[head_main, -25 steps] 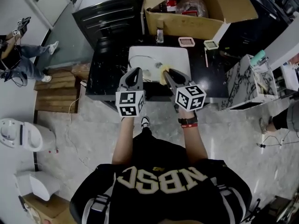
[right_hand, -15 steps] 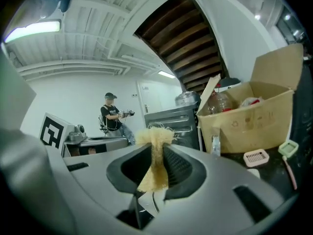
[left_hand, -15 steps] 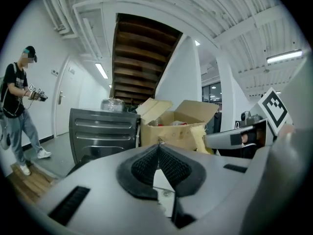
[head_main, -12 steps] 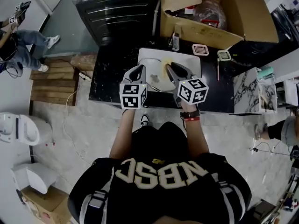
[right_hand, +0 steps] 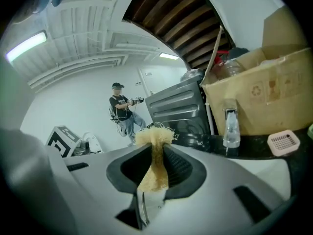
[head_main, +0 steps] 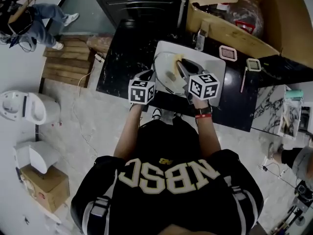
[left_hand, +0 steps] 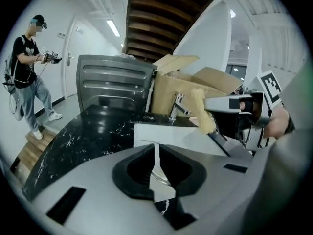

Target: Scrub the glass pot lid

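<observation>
We stand at the black desk (head_main: 122, 58), and an open cardboard box (head_main: 234, 33) sits on it well beyond our right gripper (head_main: 182, 67). The white sink (head_main: 215, 67) lies directly below the tips of both grippers. The glass pot lid (head_main: 165, 75) stands tilted in that sink, between the two grippers. Our left gripper (head_main: 146, 77) has its jaws almost fully together, pinching the lid's thin rim. The right gripper is clamped on a yellow sponge (right_hand: 155, 136), whose frayed end sticks out past its tips, near the lid.
</observation>
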The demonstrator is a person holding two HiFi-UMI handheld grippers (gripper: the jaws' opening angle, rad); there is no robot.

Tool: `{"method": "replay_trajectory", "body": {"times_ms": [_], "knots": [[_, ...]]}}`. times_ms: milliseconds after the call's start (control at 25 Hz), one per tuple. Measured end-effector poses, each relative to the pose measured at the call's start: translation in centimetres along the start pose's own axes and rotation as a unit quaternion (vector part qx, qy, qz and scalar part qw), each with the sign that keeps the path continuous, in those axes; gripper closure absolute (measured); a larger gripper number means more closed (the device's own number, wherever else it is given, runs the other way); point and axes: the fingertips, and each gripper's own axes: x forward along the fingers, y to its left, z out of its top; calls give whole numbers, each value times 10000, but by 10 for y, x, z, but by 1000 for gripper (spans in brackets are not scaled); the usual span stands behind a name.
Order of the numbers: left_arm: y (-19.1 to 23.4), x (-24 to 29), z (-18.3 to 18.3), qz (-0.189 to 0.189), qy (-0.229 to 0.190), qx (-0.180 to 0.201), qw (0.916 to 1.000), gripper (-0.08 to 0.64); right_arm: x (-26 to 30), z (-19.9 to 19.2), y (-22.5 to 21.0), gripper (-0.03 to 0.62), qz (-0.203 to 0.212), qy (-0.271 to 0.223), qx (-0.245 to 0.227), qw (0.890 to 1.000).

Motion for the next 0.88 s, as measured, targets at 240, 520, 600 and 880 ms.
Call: {"method": "replay_trajectory", "body": {"times_ms": [240, 520, 600, 880], "knots": [[12, 19, -35, 102, 759, -186, 9969, 458, 17, -25, -14, 509, 234, 302, 204, 9991], [7, 43, -70, -157, 1564, -777, 9845, 321, 27, -35, -40, 509, 250, 472, 296, 9981], [7, 49, -75, -199, 1667, -1103, 9796, 304, 30, -36, -44, 509, 279, 488, 321, 9979], [8, 73, -103, -319, 1829, -2376, 9535, 293, 38, -57, -61, 509, 365, 804, 487, 9949]]}}
